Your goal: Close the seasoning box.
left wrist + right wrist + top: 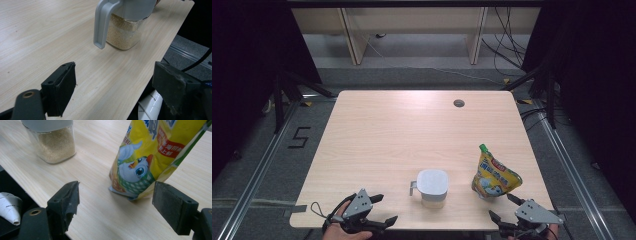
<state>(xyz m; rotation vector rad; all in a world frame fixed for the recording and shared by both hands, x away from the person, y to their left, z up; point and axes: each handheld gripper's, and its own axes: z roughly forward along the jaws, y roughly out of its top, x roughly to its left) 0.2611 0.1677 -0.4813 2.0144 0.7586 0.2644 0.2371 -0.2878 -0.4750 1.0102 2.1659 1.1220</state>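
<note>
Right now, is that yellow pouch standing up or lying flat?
Standing, leaning a little: the yellow pouch rests on its base, its green cap at the top.

Table [412, 135] evenly lit from overhead, w/ a pale sheen near its far edge; surroundings at both sides drop to near black. High view soft & low-res, shadows faint, just a small one under the jar [432, 187]. Both gripper views sharper on the woodgrain, jaws dark w/ little detail.
</note>
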